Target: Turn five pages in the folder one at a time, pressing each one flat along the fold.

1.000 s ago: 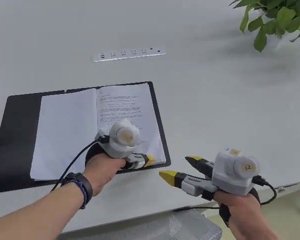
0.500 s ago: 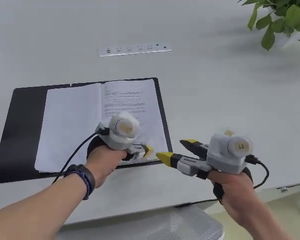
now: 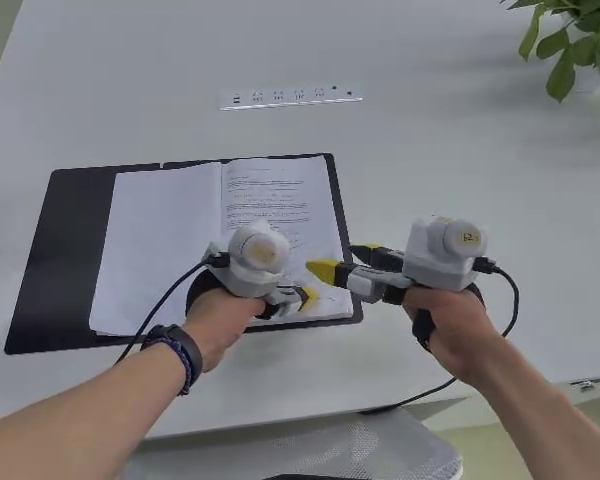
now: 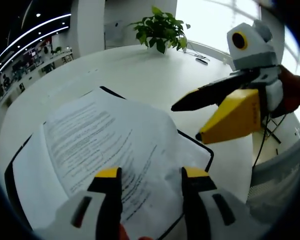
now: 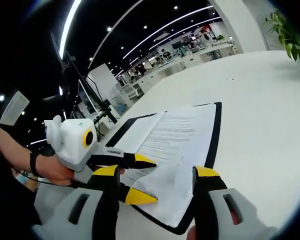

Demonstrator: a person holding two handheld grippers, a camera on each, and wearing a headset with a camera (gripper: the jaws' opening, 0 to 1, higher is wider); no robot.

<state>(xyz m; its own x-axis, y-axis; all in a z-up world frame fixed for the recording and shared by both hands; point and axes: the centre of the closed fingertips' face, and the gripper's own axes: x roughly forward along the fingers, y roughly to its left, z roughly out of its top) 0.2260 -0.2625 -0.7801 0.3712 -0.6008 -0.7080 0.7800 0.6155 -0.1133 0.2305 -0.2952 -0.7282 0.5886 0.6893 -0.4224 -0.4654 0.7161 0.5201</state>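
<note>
White table (image 3: 450, 140) — open folder (image 3: 65, 250) lying at centre left, power strip (image 3: 290, 97) above it, plant (image 3: 572, 40) in the upper right corner.

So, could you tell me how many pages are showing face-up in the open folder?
2: a blank page on the left side of the black folder, and a printed page on its right side. More sheets may be hidden beneath them.
</note>
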